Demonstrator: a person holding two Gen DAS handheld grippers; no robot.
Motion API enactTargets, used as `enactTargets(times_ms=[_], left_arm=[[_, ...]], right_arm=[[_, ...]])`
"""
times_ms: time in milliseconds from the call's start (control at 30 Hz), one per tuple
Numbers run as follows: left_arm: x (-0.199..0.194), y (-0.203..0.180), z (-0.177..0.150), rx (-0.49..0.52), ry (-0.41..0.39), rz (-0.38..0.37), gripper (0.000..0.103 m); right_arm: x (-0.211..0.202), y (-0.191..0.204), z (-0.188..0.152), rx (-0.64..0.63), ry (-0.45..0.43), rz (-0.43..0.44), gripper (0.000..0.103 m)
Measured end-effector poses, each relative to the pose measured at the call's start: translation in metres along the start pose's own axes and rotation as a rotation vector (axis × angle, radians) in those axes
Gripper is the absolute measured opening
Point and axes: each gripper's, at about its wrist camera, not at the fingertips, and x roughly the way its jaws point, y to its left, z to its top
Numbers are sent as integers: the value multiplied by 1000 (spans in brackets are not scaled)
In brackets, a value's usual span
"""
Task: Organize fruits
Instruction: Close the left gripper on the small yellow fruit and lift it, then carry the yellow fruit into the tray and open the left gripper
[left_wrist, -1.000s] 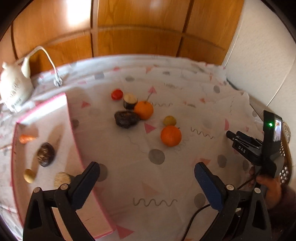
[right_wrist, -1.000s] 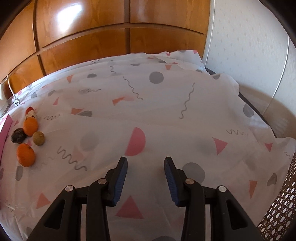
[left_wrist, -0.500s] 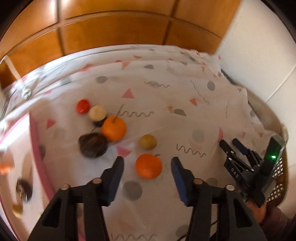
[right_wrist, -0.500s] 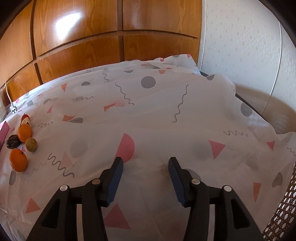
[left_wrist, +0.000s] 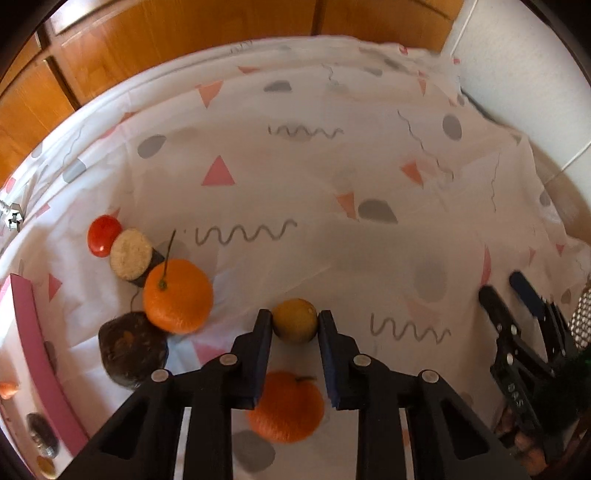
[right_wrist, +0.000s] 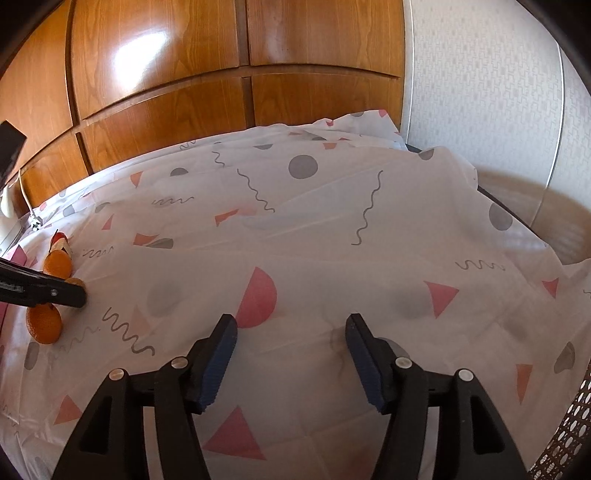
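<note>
Gripping one yellow fruit (left_wrist: 295, 320) in left claw (left_wrist: 295, 325), two oranges (left_wrist: 177, 294) nearby, right claw (right_wrist: 291, 332) wide.

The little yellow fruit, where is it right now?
In the left wrist view the little yellow fruit sits low in the middle, between the fingertips of the left hand-held gripper, on the tablecloth right of the stemmed orange.

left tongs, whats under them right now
An orange lies on the cloth directly below the left tongs, partly covered by their arms. Its sides are hidden. The fingers themselves flank a small yellow fruit farther ahead.
</note>
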Motion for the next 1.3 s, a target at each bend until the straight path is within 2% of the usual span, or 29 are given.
enactTargets(times_ms=[267, 400, 500, 567, 733, 1033, 1067, 1100, 1167, 1300], left_arm=[[-30, 17, -26, -109, -137, -67, 25], [-57, 28, -42, -155, -201, -62, 25], [-82, 49, -56, -226, -262, -46, 25], [-94, 66, -62, -290, -296, -18, 25], [-130, 143, -91, -479, -376, 111, 25], [-143, 241, -135, -722, -370, 363, 26], [-143, 247, -141, -750, -364, 379, 32], [-142, 252, -147, -781, -359, 383, 44], [-144, 252, -161, -820, -376, 368, 58], [-144, 230, -178, -814, -379, 345, 59]], right_arm=[[0, 1, 0, -9, -5, -3, 64], [1, 2, 0, -13, -7, -7, 64], [1, 2, 0, -14, -8, -7, 64], [1, 2, 0, -18, -7, -10, 64], [1, 4, 0, -31, -6, -24, 64], [1, 7, 0, -47, -6, -42, 64], [1, 7, 0, -48, -7, -43, 64], [0, 7, 0, -50, -7, -45, 64], [0, 8, 0, -54, -7, -49, 64], [0, 8, 0, -57, -8, -53, 64]])
